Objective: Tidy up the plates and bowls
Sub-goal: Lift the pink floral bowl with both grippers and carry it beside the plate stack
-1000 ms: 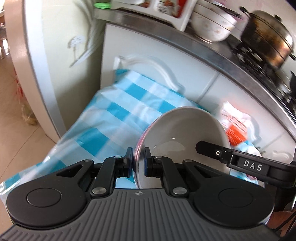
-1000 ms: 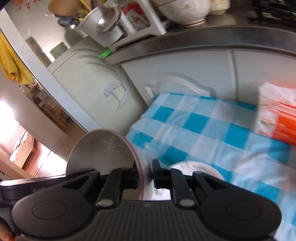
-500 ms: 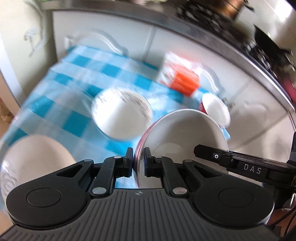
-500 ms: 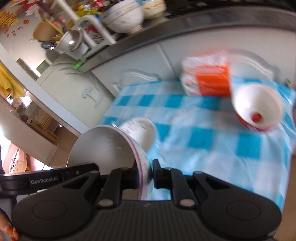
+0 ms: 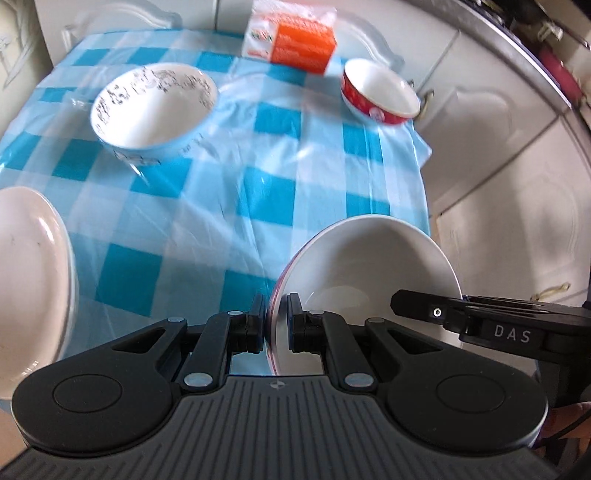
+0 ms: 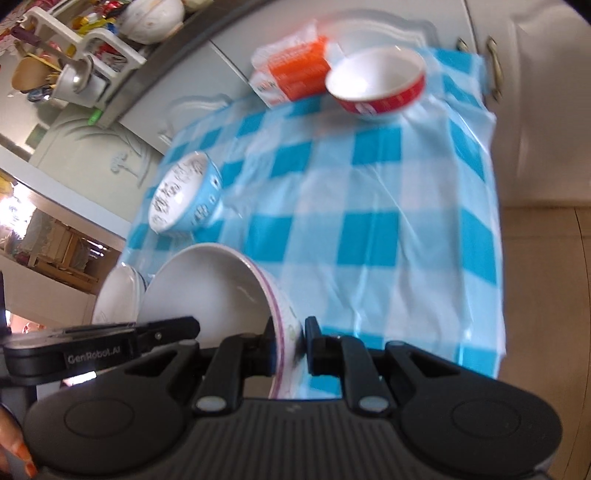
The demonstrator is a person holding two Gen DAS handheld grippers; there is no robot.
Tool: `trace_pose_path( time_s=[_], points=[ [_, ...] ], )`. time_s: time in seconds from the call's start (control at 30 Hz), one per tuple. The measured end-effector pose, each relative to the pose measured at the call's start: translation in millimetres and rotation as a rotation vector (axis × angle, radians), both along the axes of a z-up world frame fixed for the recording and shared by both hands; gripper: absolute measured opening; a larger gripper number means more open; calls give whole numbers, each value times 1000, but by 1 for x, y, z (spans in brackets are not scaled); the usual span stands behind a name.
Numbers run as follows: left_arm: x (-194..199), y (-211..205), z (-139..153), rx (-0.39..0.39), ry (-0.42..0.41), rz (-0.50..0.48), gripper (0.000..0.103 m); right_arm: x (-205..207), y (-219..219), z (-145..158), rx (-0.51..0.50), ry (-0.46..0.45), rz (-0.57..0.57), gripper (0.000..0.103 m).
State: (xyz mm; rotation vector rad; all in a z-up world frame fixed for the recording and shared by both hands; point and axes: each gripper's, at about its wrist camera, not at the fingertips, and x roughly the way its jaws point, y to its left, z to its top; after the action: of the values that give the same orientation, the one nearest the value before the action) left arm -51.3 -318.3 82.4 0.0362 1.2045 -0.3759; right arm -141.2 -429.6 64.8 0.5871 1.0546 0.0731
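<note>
Both grippers hold one white bowl with a purple rim (image 5: 364, 266), also seen in the right wrist view (image 6: 207, 284), above the near edge of the table. My left gripper (image 5: 276, 319) is shut on its left rim. My right gripper (image 6: 290, 341) is shut on its right rim. A blue bowl with black pattern (image 5: 155, 110) (image 6: 184, 194) sits at the far left. A red bowl (image 5: 380, 92) (image 6: 376, 85) sits at the far right corner. White plates (image 5: 29, 280) (image 6: 118, 291) are stacked at the near left.
The table has a blue and white checked cloth (image 5: 258, 177). An orange and white packet (image 5: 291, 37) lies at its far edge. White cabinet doors (image 5: 498, 129) stand behind and to the right. A counter with dishes (image 6: 147, 22) is above.
Both grippers have swung with the held bowl from facing the cabinets and counter down toward the table; the blue bowl, red bowl and plates have come into view.
</note>
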Motion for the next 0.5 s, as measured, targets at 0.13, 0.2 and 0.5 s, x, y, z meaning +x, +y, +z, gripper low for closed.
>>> trace_pose_path(
  time_s=[0.13,0.2,0.5],
  points=[
    [-12,-6,-10,17,5,-39,7,-12,-5,-8,1,12,-20,13],
    [-15,-10,-14,22,8,-60,7,-17,-6,-11,-1,19,-28,13],
    [-23,-22,-31,41,23,-116,8,-32,-10,-22,-2,43,-63,12]
  ],
)
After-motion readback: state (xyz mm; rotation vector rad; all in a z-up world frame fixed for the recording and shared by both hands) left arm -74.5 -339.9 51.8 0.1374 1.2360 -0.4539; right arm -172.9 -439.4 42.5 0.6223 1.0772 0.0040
